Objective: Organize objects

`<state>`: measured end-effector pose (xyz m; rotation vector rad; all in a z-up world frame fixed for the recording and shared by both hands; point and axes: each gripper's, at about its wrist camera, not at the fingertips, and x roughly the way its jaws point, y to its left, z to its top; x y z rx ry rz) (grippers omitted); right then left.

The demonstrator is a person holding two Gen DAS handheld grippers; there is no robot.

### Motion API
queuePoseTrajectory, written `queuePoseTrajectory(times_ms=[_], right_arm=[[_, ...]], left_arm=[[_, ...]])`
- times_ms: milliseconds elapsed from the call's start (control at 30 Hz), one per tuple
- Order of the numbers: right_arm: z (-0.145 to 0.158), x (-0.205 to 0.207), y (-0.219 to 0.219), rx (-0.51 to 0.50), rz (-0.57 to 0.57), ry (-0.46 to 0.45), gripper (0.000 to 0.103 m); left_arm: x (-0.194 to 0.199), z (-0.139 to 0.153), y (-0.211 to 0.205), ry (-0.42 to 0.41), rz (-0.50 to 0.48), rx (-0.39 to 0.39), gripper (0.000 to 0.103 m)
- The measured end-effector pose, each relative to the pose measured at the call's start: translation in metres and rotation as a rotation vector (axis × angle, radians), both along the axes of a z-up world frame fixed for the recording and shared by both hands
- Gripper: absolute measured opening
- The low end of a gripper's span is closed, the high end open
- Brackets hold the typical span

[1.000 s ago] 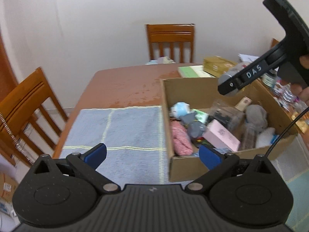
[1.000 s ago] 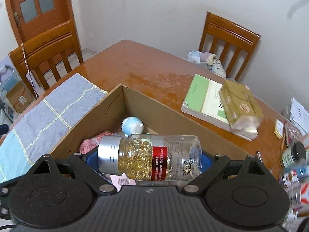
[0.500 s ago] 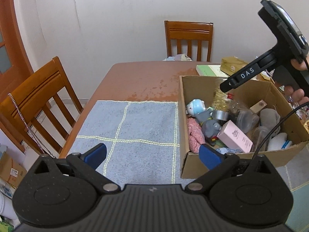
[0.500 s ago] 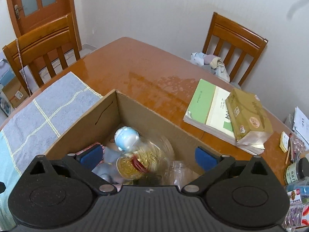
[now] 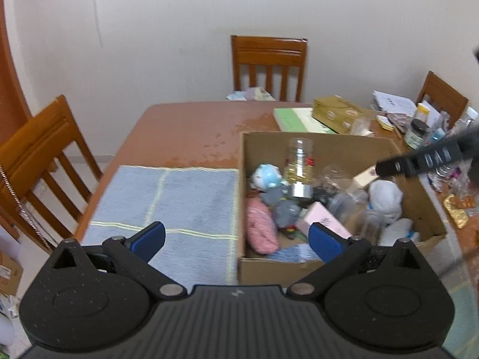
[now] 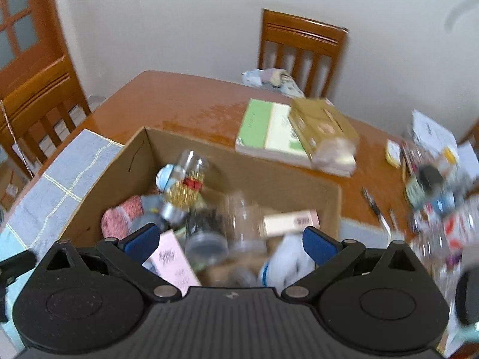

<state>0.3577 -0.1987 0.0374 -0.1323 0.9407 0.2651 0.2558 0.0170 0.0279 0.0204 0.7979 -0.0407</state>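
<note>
Left wrist view: we see the capsule bottle inside the cardboard box, near its far left corner. Its long axis runs near to far, silver cap toward the camera and clear base toward the far wall, tilted up against the other contents. It lies just beside a blue-white toy and a grey toy; a pink box sits nearer. The left gripper hovers above the blue mat and the box's near left edge, jaws spread wide and empty. The right gripper's arm reaches in over the box's right wall.

Right wrist view (blurred): we see the bottle with its cap pointing down-left toward the camera. The right gripper is held above the box, pointing down into it, jaws wide apart with nothing between them. A green book lies on the table beyond.
</note>
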Motion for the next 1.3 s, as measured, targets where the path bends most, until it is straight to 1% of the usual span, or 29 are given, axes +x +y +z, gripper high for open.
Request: queuePoseTrajectory(times_ms=[67, 167, 333, 500, 600, 867, 1100, 1300], right_arm=[[-0.002, -0.018, -0.006, 0.009, -0.038, 0.005, 0.103], [-0.009, -0.043, -0.011, -0.002, -0.11, 0.021, 0.103], [-0.019, -0.08, -0.016, -0.026, -0.222, 0.055, 0.103], [-0.022, -0.104, -0.019, -0.035, -0.302, 0.067, 0.103], [-0.023, -0.114, -0.017, -0.021, -0.316, 0.076, 0.103], [-0.015, -0.119, -0.011, 0.005, -0.319, 0.062, 0.103], [-0.014, -0.118, -0.009, 0.016, -0.318, 0.068, 0.103], [-0.013, -0.117, -0.009, 0.015, -0.313, 0.068, 0.103]], left_arm=[[0.001, -0.001, -0.006, 0.018, -0.012, -0.014, 0.102], [0.001, -0.005, -0.016, 0.049, -0.022, -0.005, 0.102], [-0.002, -0.013, -0.025, 0.122, -0.007, 0.004, 0.102], [-0.007, -0.015, -0.028, 0.172, -0.007, -0.028, 0.102], [-0.009, -0.013, -0.032, 0.183, -0.014, -0.007, 0.102], [-0.016, -0.003, -0.037, 0.163, -0.02, 0.043, 0.102], [-0.017, 0.004, -0.035, 0.138, -0.006, 0.056, 0.102], [-0.015, 0.005, -0.036, 0.139, -0.01, 0.051, 0.102]])
